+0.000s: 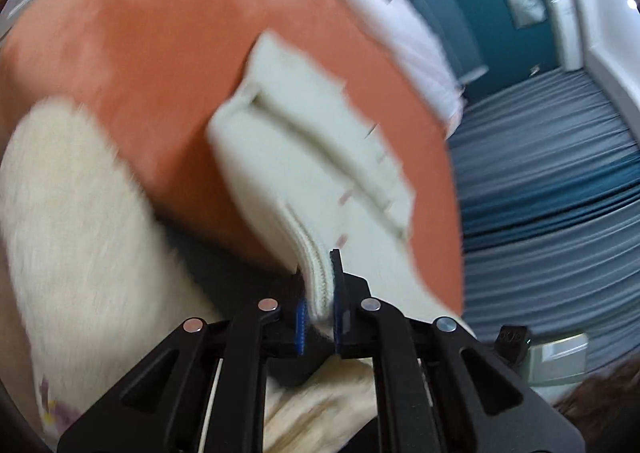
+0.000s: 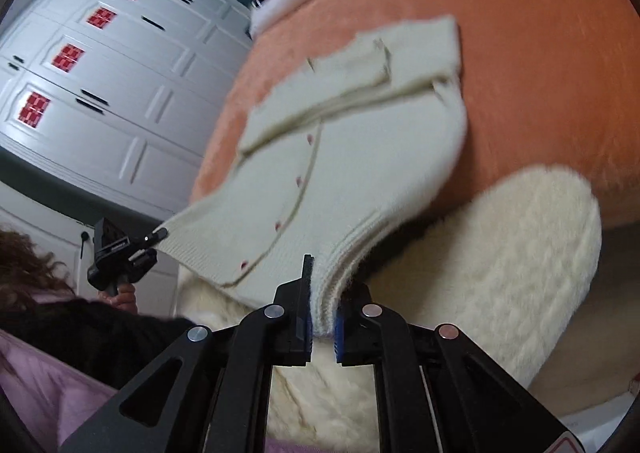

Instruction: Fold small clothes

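While both frames are motion-blurred, no readable labels or writing show up. Left gripper point(image 1: 320, 309) has its jaws clamped on the ribbed hem of the cream cardigan point(image 1: 316, 157); right gripper point(image 2: 322, 317) pinches the hem's other corner. Cardigan hangs lifted over the orange blanket point(image 1: 160, 53), sleeves folded across its front, fluffy cream cushion point(image 2: 520, 261) just below.

Cardigan point(image 2: 352, 157) spans bed point(image 2: 540, 93), far end at 12 o'clock; hem corners at 6; fleece blanket point(image 2: 520, 253) beneath near edge.
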